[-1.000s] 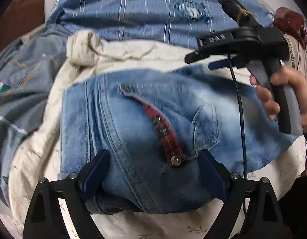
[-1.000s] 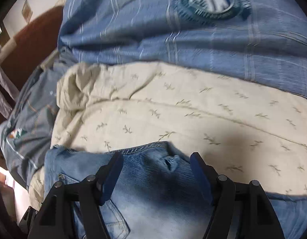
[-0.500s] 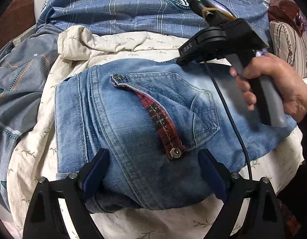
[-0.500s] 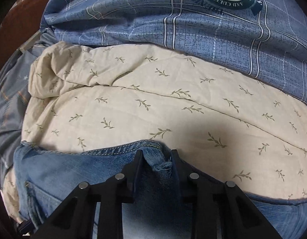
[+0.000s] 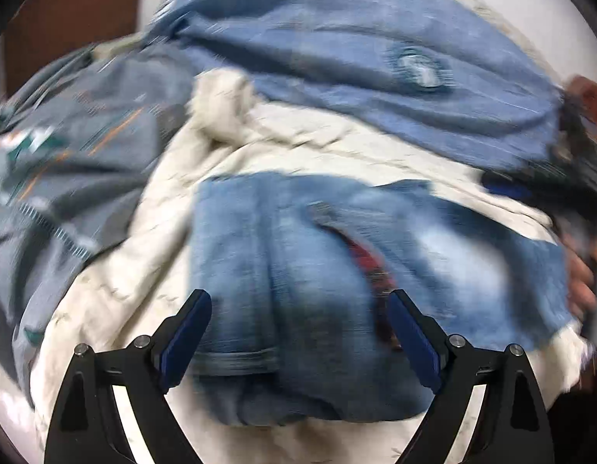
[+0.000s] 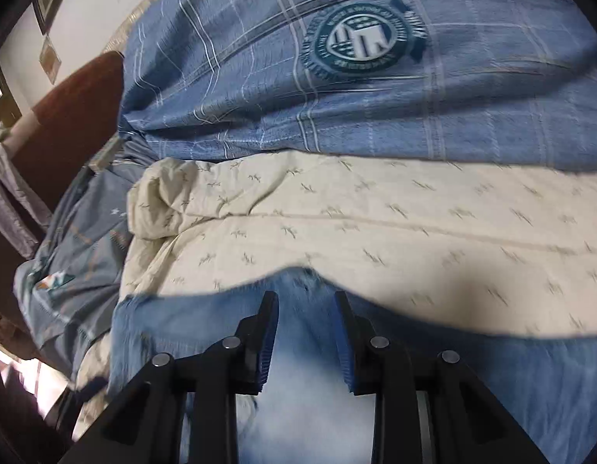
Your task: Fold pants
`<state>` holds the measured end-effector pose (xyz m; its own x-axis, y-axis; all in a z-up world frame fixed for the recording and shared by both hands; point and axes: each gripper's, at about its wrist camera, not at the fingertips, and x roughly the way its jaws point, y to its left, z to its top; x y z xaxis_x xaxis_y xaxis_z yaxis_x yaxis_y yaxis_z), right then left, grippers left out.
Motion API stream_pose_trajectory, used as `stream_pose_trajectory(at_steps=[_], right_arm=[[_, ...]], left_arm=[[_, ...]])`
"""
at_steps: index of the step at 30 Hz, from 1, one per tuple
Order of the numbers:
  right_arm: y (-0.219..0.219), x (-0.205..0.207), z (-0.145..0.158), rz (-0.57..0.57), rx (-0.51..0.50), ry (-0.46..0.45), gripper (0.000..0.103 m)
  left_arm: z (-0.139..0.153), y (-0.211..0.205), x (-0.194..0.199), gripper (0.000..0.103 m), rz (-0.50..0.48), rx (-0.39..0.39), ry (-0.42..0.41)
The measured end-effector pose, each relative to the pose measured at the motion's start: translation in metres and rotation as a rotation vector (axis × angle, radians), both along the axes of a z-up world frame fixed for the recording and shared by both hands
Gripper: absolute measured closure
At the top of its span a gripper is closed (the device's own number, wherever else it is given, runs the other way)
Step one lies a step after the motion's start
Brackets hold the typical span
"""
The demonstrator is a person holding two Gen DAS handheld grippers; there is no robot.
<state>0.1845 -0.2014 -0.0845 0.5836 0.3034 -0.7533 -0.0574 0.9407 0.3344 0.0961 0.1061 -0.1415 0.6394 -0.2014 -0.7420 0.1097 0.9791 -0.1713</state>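
Folded blue jeans (image 5: 337,270) with a red plaid pocket flap (image 5: 370,266) lie on a cream sheet (image 5: 298,147). My left gripper (image 5: 298,332) is open and hovers over the near edge of the jeans; this view is blurred. My right gripper (image 6: 305,309) is shut on the far edge of the jeans (image 6: 306,406), the denim pinched between its fingers and raised off the sheet (image 6: 375,224). In the left wrist view the hand holding the right gripper (image 5: 579,282) shows at the right edge.
A blue plaid duvet with a round crest (image 6: 360,38) is heaped behind the sheet. A grey patterned cover (image 5: 66,178) lies to the left. A brown headboard (image 6: 66,116) stands at the back left.
My right gripper closed on the far edge of the jeans and now lifts it. The left gripper pulled back and swung, blurring its view; it stays open.
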Motion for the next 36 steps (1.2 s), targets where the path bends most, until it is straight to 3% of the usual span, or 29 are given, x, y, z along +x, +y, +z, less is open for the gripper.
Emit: stream_pose_trajectory(at_steps=[5,11,18,21,23,24,26,30,32,36], right_arm=[[-0.031,-0.056,-0.012,-0.014,-0.019,0.055,0.072],[-0.048,-0.113,-0.041,-0.030,-0.016,0.113,0.072],[-0.031,-0.141,-0.070,-0.004,-0.053,0.117,0.071],[-0.020,-0.154,-0.073,0.042,-0.133,0.049,0.063],[-0.017,-0.162,-0.075,0.078,-0.148,0.008,0.047],[-0.016,-0.166,-0.075,0.087,-0.163,-0.007,0.047],[-0.013,-0.170,-0.077,0.107,-0.202,-0.034,0.047],[-0.012,-0.172,-0.076,0.117,-0.229,-0.044,0.047],[-0.014,-0.173,-0.076,0.117,-0.223,-0.048,0.047],[-0.026,-0.175,-0.069,0.076,-0.151,-0.060,0.047]], left_arm=[[-0.023,0.009,0.009,0.010,0.065,0.008,0.131],[-0.026,0.001,0.003,0.000,0.110,0.052,0.115],[-0.029,-0.001,0.002,0.000,0.134,0.052,0.080],[-0.029,-0.002,-0.002,0.000,0.128,0.076,0.062],[-0.029,-0.003,0.001,0.000,0.103,0.103,0.071],[-0.028,-0.003,0.001,0.000,0.100,0.127,0.069],[-0.024,-0.007,-0.001,0.000,0.110,0.204,0.036],[-0.009,-0.037,-0.020,0.000,0.091,0.441,-0.114],[0.003,-0.046,-0.031,0.000,0.057,0.441,-0.198],[0.026,-0.055,-0.054,0.000,-0.041,0.319,-0.346]])
